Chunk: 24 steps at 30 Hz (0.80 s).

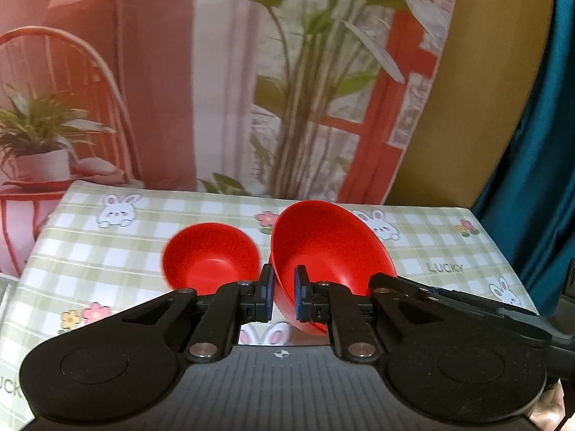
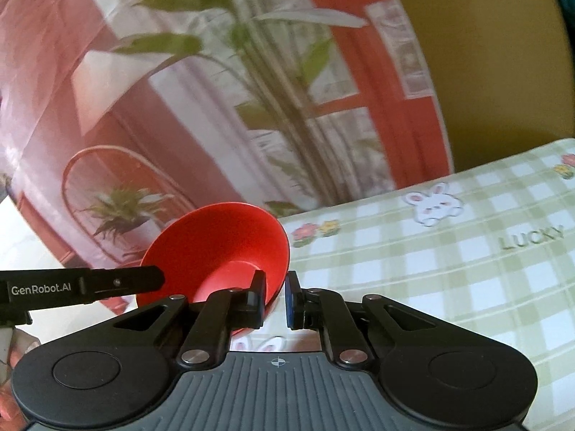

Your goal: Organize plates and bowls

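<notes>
**Two red bowls, one pinched in each gripper above the checked cloth**

The table (image 1: 431, 251), covered in a pale green and white checked cloth printed with rabbits, flowers and the word LUCKY, fills the lower half of both views. Behind it hangs a printed backdrop (image 1: 179, 89) showing a pink wall, a red window frame, tall green stalks and a potted plant on a red chair.

The larger red bowl (image 1: 323, 251) is plain, glossy plastic with a wide flaring wall and a small flat base. It is tilted steeply, its opening facing up and to the left, and appears lifted off the cloth. The left gripper (image 1: 282, 296) pinches its near rim: one blue-padded finger sits inside the wall, the other outside. Nothing shows inside the bowl.

The right gripper (image 2: 275, 298) pinches a red bowl (image 2: 222, 251) of the same plain plastic by its rim, left finger inside, right finger outside. This bowl is tipped on its side with its opening turned toward the camera, held past the table's left edge in that view. It holds nothing that can be seen.

The smaller red bowl (image 1: 212, 258) in the left wrist view lies just left of the larger one; its edge is blurred.
</notes>
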Motion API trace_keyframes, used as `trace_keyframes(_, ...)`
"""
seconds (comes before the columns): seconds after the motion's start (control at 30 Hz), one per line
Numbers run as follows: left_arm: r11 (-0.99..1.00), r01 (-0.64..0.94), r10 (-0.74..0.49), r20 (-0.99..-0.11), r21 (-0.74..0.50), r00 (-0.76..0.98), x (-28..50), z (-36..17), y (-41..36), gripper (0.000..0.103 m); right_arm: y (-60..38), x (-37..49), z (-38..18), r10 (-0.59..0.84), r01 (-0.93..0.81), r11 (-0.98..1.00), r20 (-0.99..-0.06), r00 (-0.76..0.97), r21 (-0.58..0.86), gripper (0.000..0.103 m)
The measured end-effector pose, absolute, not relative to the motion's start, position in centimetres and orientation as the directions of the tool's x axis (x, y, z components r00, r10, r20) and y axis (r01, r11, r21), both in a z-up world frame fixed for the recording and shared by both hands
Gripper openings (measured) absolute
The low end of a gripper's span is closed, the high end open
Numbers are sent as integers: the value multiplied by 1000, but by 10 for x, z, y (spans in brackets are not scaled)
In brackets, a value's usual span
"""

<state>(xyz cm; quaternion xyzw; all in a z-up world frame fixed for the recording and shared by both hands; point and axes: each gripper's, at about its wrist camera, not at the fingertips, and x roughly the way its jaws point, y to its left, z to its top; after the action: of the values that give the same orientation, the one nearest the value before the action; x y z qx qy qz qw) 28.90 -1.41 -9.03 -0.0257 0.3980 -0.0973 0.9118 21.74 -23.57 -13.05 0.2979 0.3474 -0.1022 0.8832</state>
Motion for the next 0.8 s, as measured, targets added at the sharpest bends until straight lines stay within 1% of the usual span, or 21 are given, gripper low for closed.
trace_keyframes(0.33, 979, 109, -200, -710, -172, 675, 302, -101, 33, 12, -202, 259, -132, 57, 342, 833, -682, 730, 435, 10)
trace_keyframes(0.53, 974, 86, -212, -705, -210, 677, 315, -113, 50, 12, -193, 286, -139, 57, 321, 861, -701, 711, 395, 10)
trace_keyframes(0.8, 973, 67, -208, -712, -222, 671, 335, -130, 66, 12, -191, 319, -155, 56, 312, 880, -731, 680, 359, 9)
